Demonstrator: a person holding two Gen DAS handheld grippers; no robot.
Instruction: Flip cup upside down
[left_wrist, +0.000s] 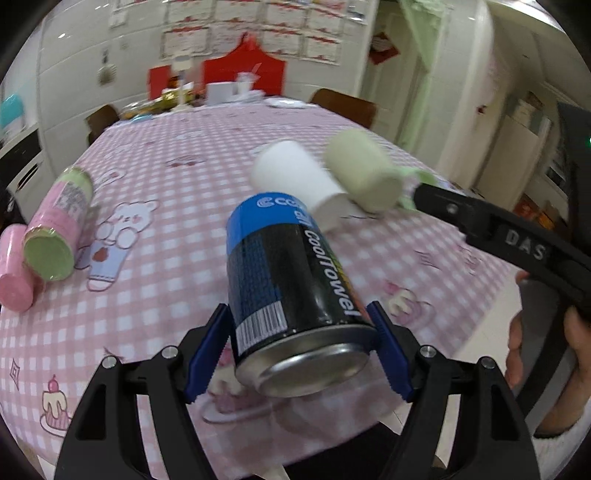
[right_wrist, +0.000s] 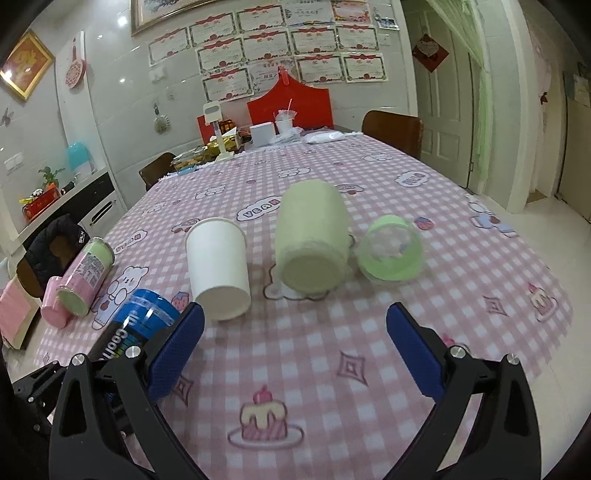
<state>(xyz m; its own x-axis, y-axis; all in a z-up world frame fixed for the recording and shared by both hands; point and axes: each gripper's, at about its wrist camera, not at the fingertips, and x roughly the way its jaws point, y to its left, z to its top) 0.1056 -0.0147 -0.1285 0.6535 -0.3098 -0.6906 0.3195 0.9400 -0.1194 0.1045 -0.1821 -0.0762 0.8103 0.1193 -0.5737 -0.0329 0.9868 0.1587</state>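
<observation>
Left hand-held gripper: clamped on black-and-blue can, tilted above surface.
Right hand-held gripper: fingers apart, holding nothing.
White cup: on its side, just beside green cup.

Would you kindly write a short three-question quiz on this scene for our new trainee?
1. True or false: the right gripper is shut on the white paper cup.
2. What does the left gripper hold? A) black and blue can B) pink tube C) green lid
3. Fill in: the paper cup stands with its opening facing ____.

Key: 1 false, it is open and empty; 2 A; 3 up.
</observation>
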